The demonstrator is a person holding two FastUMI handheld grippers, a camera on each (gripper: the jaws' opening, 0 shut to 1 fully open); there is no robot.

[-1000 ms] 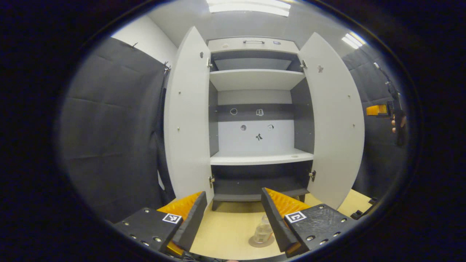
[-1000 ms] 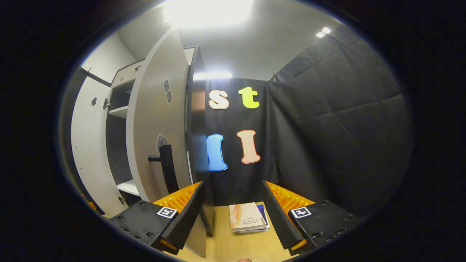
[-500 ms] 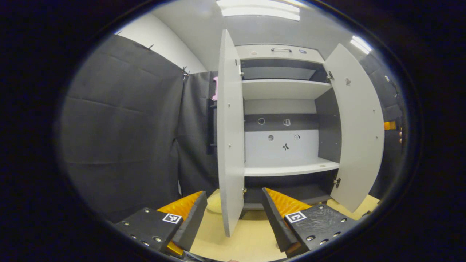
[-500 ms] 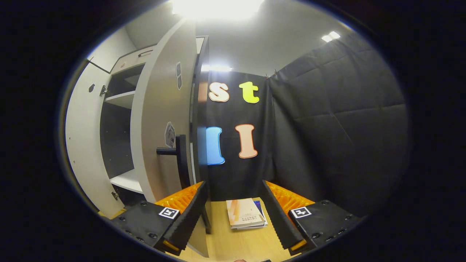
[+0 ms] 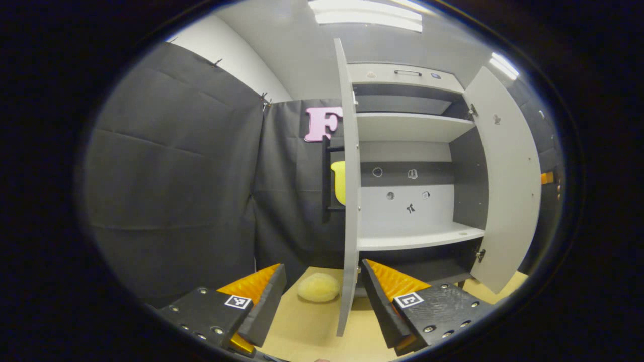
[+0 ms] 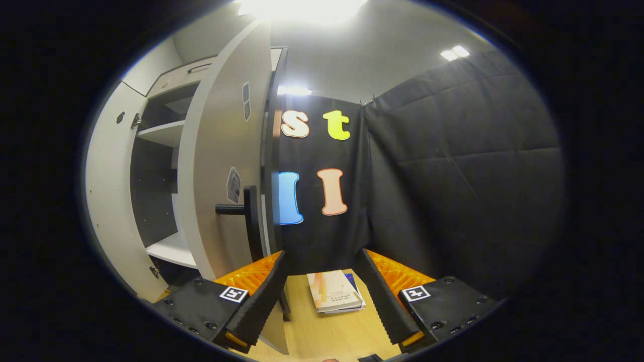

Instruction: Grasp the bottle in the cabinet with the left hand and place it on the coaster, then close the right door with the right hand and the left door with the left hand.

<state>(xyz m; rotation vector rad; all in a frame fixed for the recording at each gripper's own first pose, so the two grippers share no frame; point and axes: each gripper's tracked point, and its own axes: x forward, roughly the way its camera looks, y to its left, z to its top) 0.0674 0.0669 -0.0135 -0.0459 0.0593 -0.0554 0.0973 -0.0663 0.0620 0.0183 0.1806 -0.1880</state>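
Observation:
The white cabinet (image 5: 407,201) stands with both doors open and bare shelves. In the left gripper view the left door (image 5: 350,176) shows edge-on, its black handle (image 5: 326,181) on the outer side. My left gripper (image 5: 322,306) is open, and the door's lower edge hangs between its fingers, farther off. The right door (image 5: 508,176) swings out on the right. In the right gripper view that right door (image 6: 216,166) shows its outer face with a black handle (image 6: 249,221). My right gripper (image 6: 322,301) is open and empty, a little right of the handle.
A yellow round lump (image 5: 318,287) lies on the wooden table (image 5: 307,327) left of the left door. Two books (image 6: 334,296) lie on the table ahead of the right gripper. Black cloth walls close in on both sides.
The left gripper has swung left: the bottle on its coaster slid out of sight and the left door turned edge-on. The right gripper drifted slightly nearer the right door's handle.

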